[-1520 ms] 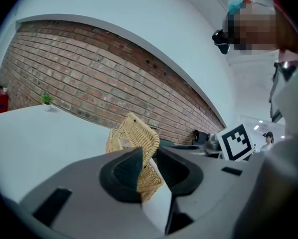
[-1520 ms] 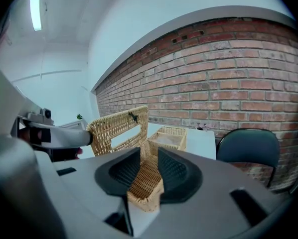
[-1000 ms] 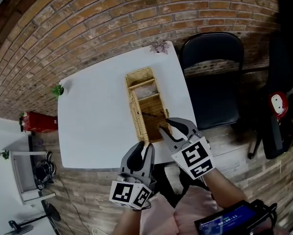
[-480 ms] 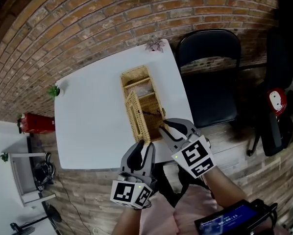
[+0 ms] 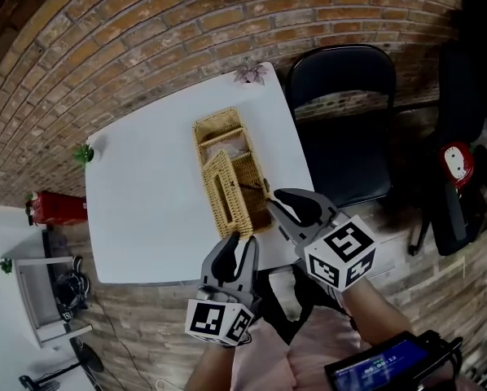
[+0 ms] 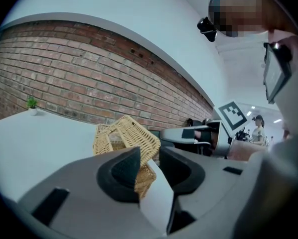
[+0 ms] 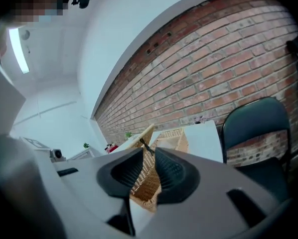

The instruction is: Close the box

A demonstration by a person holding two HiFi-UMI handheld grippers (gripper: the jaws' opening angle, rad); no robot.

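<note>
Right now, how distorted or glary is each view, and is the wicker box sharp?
Head view: fisheye bows the brick wall; wicker box sharp, light even. Left gripper view: black round vignette, wall curved, box sharp. Right gripper view: same vignette and curving, ceiling light blown out, box weave legible.

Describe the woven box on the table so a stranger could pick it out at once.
Start at the square white table against the red brick wall. On the side nearest the black chair lies a long tan wicker box. It is the only woven thing there, and its lid stands half raised.
</note>
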